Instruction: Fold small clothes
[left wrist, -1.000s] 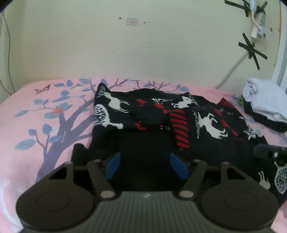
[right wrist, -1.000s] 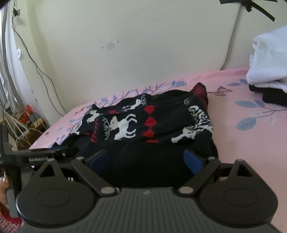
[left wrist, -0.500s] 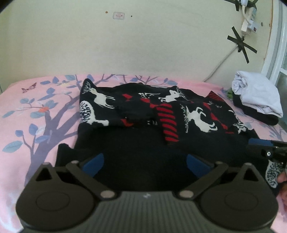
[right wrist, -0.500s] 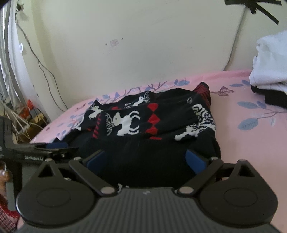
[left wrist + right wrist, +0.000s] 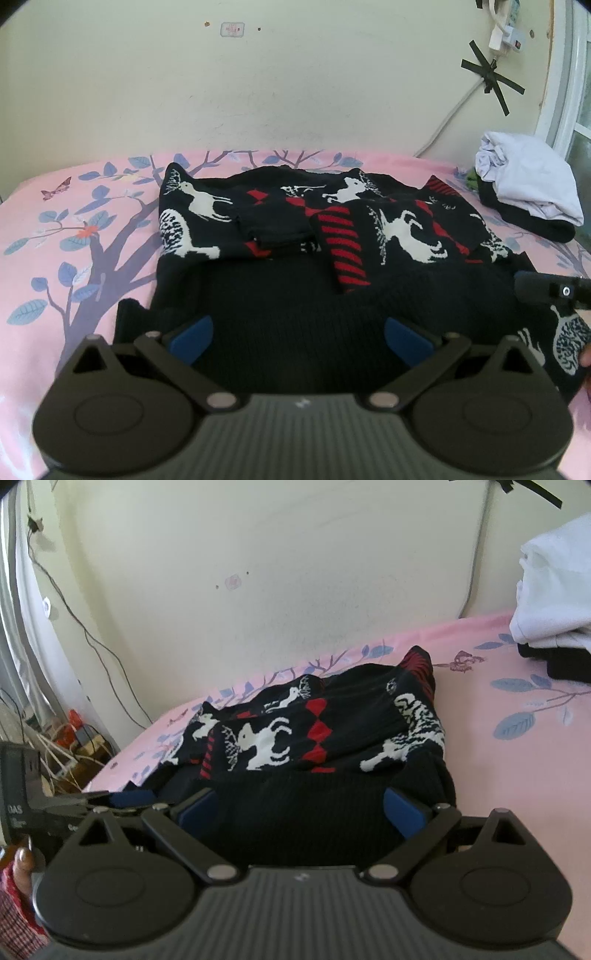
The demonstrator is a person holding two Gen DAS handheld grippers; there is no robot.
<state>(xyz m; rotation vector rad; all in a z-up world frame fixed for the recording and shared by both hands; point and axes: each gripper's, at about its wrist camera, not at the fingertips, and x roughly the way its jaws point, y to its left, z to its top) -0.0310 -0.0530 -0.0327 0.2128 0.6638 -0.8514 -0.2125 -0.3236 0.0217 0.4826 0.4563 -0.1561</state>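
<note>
Two grippers hover over a black sweater (image 5: 295, 266) that lies spread on a pink bed sheet (image 5: 74, 266) printed with blue leaves and a dark tree. The sweater carries white deer and red diamond motifs across its far half, with a red-and-black striped cuff (image 5: 341, 251) folded in over the middle; its near half is plain black ribbed knit.

Left wrist view: the left gripper (image 5: 298, 334) is above the near hem, its jaws spread wide with the blue pads clear of the fabric on either side and nothing between them. At the right edge of this view, part of the right gripper (image 5: 554, 291) shows over the sweater's right side.

Right wrist view: the right gripper (image 5: 300, 808) is at the near edge of the sweater (image 5: 332, 746), its jaws likewise spread wide and holding nothing, with the black ribbed knit seen between the two blue pads. The left gripper (image 5: 122, 797) shows at the left edge of this view, low over the sweater's other side.

Background: a stack of white and black clothes (image 5: 528, 184) sits on the bed, well apart from the sweater on its right. A cream wall (image 5: 295, 92) stands behind the bed, bearing a cable held by crossed black tape (image 5: 493, 79).
</note>
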